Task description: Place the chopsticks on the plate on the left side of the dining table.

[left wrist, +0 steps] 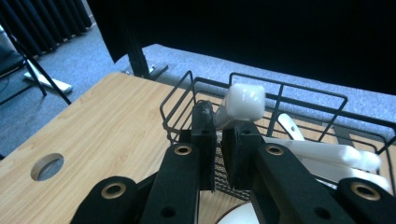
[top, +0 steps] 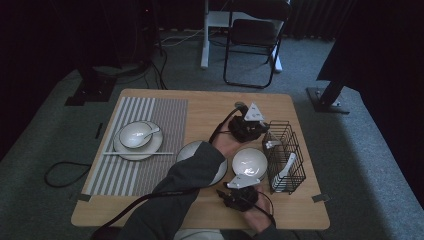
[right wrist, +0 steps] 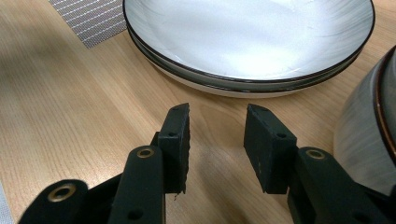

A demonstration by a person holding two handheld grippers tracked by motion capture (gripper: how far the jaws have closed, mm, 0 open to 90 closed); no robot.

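Spoon (left wrist: pixel 243 103) is pinched by its handle between the pads of the left gripper (left wrist: pixel 218 135), with the white end standing up and tilted above the rim of the wire basket (left wrist: pixel 184 91). From above, that left gripper (top: pixel 248 125) sits at the far left corner of the basket (top: pixel 285 156), the forearm crossing over the plate (top: pixel 186 150). Its jaws are pressed together on the handle with little of the handle inside the pads.

Findings on risk:

1. Shallow grip. The pads appear to hold a short stretch of a smooth, glazed handle. A quick lift or swing could let the spoon pivot or slide out and drop back among the other spoons (left wrist: pixel 327 151), or onto the bowl (top: pixel 250 162) just beside the basket.

2. Snagging. The spoon stands close to the top wires. A sideways pull, rather than a straight lift, could catch it on the rim and drag or tip the light basket.

3. Crossed arms. The right gripper (top: pixel 239 192) rests near the bowl, jaws spread with nothing between them (right wrist: pixel 217 144), low over the table (right wrist: pixel 70 93) beside the plate (right wrist: pixel 247 42). A left hand retreating toward the placemat (top: pixel 150 145) could brush the bowl or that gripper.

4. Dim light makes exact clearances hard to judge.
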